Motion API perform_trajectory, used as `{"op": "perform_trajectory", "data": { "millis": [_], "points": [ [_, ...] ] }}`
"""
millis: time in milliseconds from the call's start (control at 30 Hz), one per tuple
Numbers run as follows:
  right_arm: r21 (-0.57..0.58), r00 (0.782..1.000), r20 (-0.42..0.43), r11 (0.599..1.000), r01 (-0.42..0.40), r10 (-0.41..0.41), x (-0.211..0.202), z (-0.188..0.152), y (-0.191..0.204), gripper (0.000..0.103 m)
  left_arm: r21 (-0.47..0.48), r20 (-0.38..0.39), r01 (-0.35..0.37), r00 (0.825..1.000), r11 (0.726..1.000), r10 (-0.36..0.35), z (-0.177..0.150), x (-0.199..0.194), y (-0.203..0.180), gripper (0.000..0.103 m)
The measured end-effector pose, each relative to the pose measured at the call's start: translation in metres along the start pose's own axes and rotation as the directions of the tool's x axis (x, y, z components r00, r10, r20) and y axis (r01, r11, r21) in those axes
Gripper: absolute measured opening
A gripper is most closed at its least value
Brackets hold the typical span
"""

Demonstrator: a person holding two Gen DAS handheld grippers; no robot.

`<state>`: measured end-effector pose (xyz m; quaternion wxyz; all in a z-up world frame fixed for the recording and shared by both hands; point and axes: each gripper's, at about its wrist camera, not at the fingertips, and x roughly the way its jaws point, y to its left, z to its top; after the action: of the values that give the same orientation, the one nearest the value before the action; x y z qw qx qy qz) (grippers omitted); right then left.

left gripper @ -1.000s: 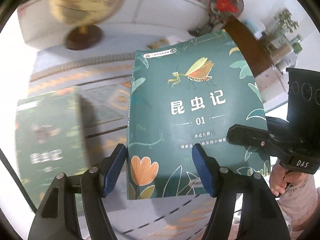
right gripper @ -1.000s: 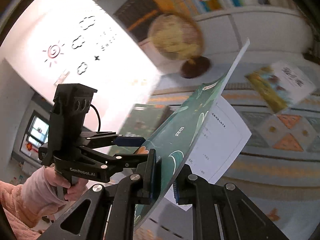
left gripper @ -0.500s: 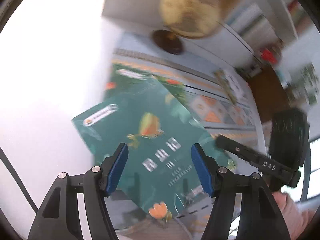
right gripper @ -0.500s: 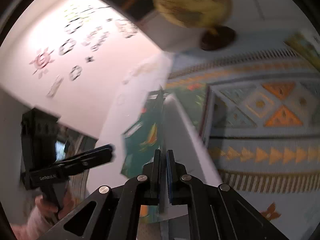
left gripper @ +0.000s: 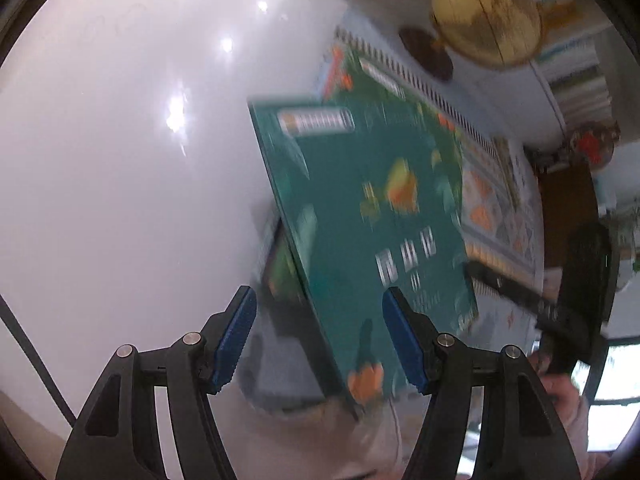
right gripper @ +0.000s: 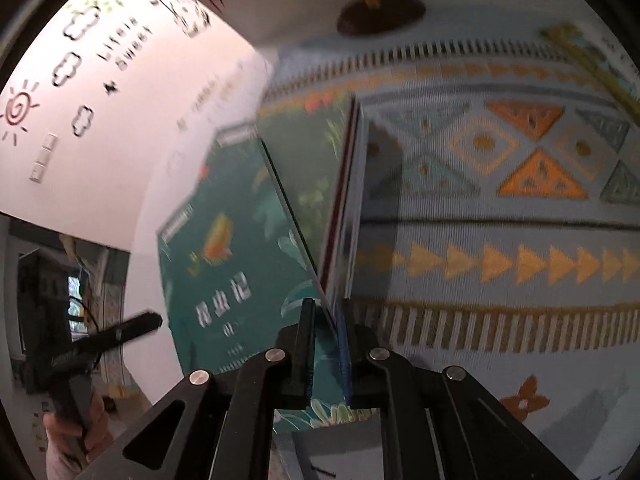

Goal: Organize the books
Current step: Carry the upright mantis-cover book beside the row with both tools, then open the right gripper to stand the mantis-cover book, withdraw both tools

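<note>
The right claw (right gripper: pixel 326 344) is gripping the green paperback insect book (right gripper: pixel 224 264), lowering it at 11 o'clock onto a matching book (right gripper: pixel 316 168); other books remaining. The left claw (left gripper: pixel 316 340) is open, empty.

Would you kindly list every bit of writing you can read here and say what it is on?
"昆虫记": blurred title on the green book held in the right gripper.
"01": below the title, barely legible.
Wall lettering beside the cloud drawings: too blurred.
Label on the left gripper: unreadable.
</note>
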<state>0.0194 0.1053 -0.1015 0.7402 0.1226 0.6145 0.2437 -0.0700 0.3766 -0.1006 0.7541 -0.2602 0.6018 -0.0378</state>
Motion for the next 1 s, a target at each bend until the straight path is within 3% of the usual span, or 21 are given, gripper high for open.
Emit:
{"op": "perform_trajectory", "data": {
  "millis": [133, 200, 400, 567, 767, 1000],
  "points": [
    [-0.008, 1.000, -0.029, 1.000, -0.009, 0.009, 0.002, -0.005, 0.000, 0.020, 0.014, -0.118, 0.003, 0.993, 1.000, -0.001, -0.024, 0.020, -0.018, 0.067],
    [-0.020, 0.999, -0.049, 1.000, -0.005, 0.004, 0.006, -0.007, 0.002, 0.024, 0.022, -0.136, 0.025, 0.990, 0.999, -0.021, -0.028, 0.025, -0.023, 0.067],
    [-0.059, 0.998, -0.060, 0.998, -0.007, 0.004, -0.003, -0.028, 0.014, 0.027, 0.086, -0.074, -0.010, 0.997, 0.996, 0.017, -0.008, 0.008, -0.047, 0.067],
    [0.005, 0.998, -0.038, 0.999, -0.053, 0.054, -0.005, -0.038, 0.017, 0.027, 0.103, -0.040, -0.022, 0.999, 0.994, 0.026, 0.020, 0.004, -0.048, 0.067],
    [0.076, 0.996, 0.025, 0.993, -0.085, 0.083, -0.001, -0.018, 0.016, 0.027, 0.138, -0.011, -0.089, 0.996, 0.986, 0.091, 0.052, 0.016, -0.048, 0.067],
    [0.077, 0.997, 0.046, 0.995, -0.067, 0.064, -0.006, -0.014, 0.017, 0.028, 0.164, 0.002, -0.116, 0.993, 0.980, 0.117, 0.061, 0.020, -0.052, 0.067]
  ]
}}
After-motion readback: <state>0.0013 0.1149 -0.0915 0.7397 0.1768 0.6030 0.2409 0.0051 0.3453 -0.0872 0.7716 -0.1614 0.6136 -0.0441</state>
